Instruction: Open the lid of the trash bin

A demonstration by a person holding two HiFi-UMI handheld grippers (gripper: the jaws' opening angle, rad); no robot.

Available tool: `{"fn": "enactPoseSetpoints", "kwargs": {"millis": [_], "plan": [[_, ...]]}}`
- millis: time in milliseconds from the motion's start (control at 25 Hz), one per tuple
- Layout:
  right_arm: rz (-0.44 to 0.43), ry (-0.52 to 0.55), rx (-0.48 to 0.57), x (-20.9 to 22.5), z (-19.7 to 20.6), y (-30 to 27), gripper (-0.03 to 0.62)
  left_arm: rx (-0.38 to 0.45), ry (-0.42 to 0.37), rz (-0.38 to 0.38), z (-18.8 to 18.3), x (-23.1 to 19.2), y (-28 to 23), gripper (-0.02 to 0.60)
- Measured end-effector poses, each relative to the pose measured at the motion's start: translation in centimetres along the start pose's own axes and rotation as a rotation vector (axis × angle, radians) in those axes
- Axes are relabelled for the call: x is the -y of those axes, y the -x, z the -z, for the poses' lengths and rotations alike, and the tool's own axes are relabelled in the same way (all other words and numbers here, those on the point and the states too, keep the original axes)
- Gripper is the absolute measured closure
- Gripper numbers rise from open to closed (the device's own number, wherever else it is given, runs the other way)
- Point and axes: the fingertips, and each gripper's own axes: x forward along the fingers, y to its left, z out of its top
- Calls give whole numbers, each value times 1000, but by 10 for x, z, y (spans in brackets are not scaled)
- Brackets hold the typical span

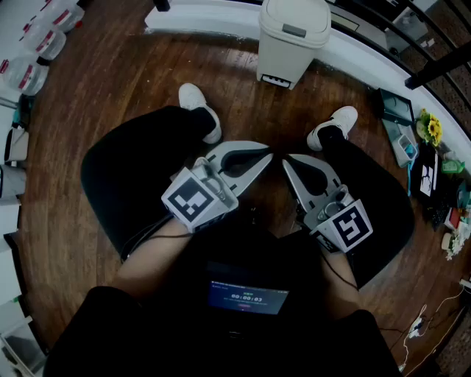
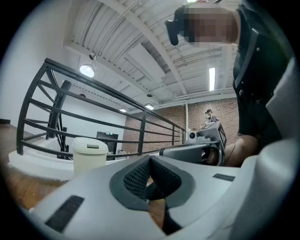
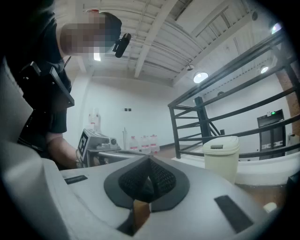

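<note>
- pose of the hands?
- left gripper [image 1: 266,156] and right gripper [image 1: 288,163] held low over the lap; tips angled toward each other, just apart.
- fingers?
- both pairs pressed together; nothing between them.
- the task item?
- trash bin [image 1: 293,37] upright on the floor [image 1: 110,96] beyond the shoes [image 1: 199,103]; lid [image 1: 294,16] down; well apart from both grippers.
</note>
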Motion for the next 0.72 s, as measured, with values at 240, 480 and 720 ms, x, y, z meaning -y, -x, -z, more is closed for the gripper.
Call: {"fn": "enactPoseSetpoints", "kwargs": {"millis": [240, 480, 720], "plan": [[13, -1, 35, 9, -10, -4, 571, -28, 2, -28, 1, -15, -5, 563], [49, 38, 8, 59, -32, -21, 571, -23, 73, -38, -24, -58, -37, 562], [33, 22, 69, 100, -65, -42, 571, 11, 20, -39, -46, -80, -71, 561]]}}
